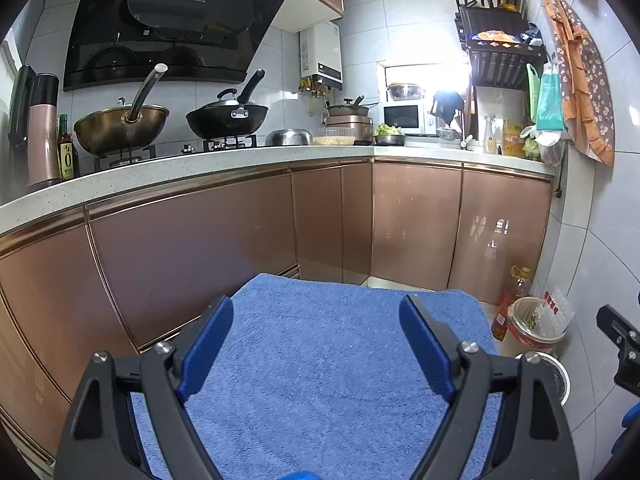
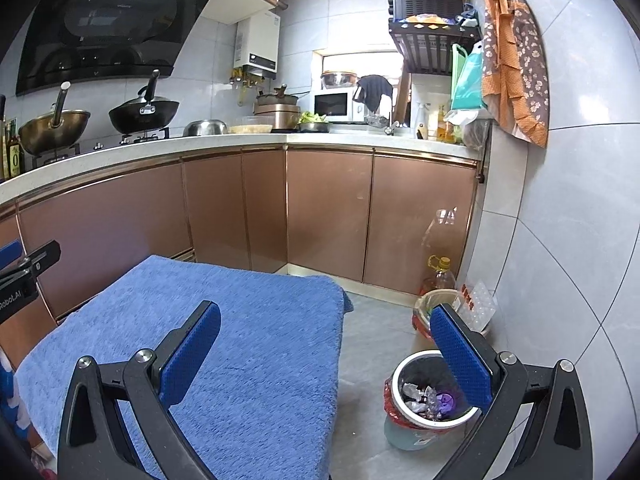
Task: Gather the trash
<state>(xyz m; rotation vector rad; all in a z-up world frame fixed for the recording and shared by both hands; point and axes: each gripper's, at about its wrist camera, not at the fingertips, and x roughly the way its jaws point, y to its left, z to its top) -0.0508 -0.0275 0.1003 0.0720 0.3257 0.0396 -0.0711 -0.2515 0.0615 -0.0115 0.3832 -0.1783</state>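
Blue-towelled surface (image 1: 328, 360) lies under your left gripper (image 1: 316, 344) and right gripper (image 2: 324, 352), fingers apart and empty; the trash bin (image 2: 434, 396) holds wrappers.

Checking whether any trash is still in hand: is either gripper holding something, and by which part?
Nothing is held. The left gripper and the right gripper both stand open with nothing between their pads, above the blue towel.
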